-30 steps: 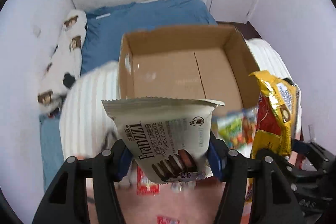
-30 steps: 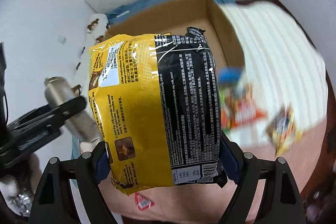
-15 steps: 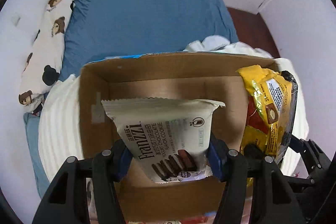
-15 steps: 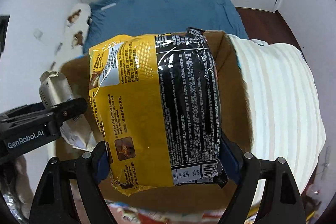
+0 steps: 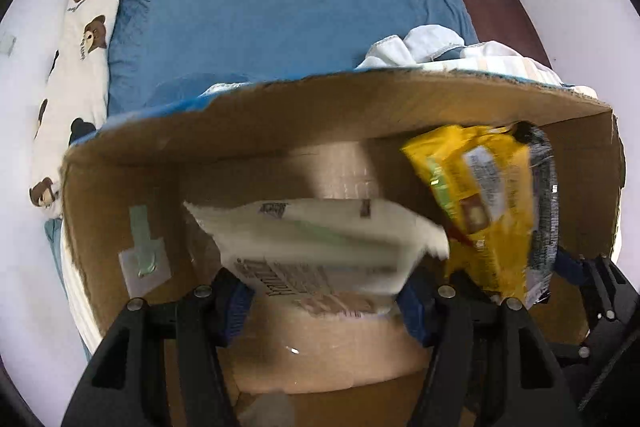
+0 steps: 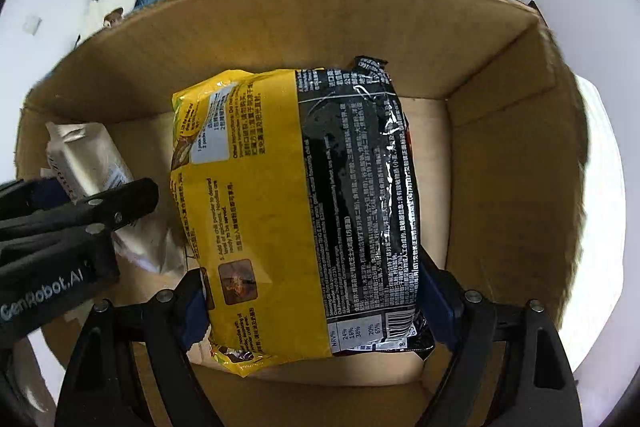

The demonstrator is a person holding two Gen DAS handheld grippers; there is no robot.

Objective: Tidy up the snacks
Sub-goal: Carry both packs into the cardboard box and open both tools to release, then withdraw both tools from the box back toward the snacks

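Two packets hang inside the cardboard box [image 6: 500,131], each clamped in jaws: white cookie packet [image 5: 320,251] left, yellow noodle packet [image 6: 296,211] right.

Both cameras ride on the hand-held grippers and look steeply down along their fingers into the open cardboard box [image 5: 168,143], from close above its rim. The left wrist view sits by the box's left side, with the blue bed [image 5: 280,7] beyond the far wall and the yellow noodle packet [image 5: 488,195] at its right. The right wrist view hangs further right, nearer the floor of the box, and catches the left gripper [image 6: 76,223] with its white cookie packet [image 6: 92,163] at its left edge.
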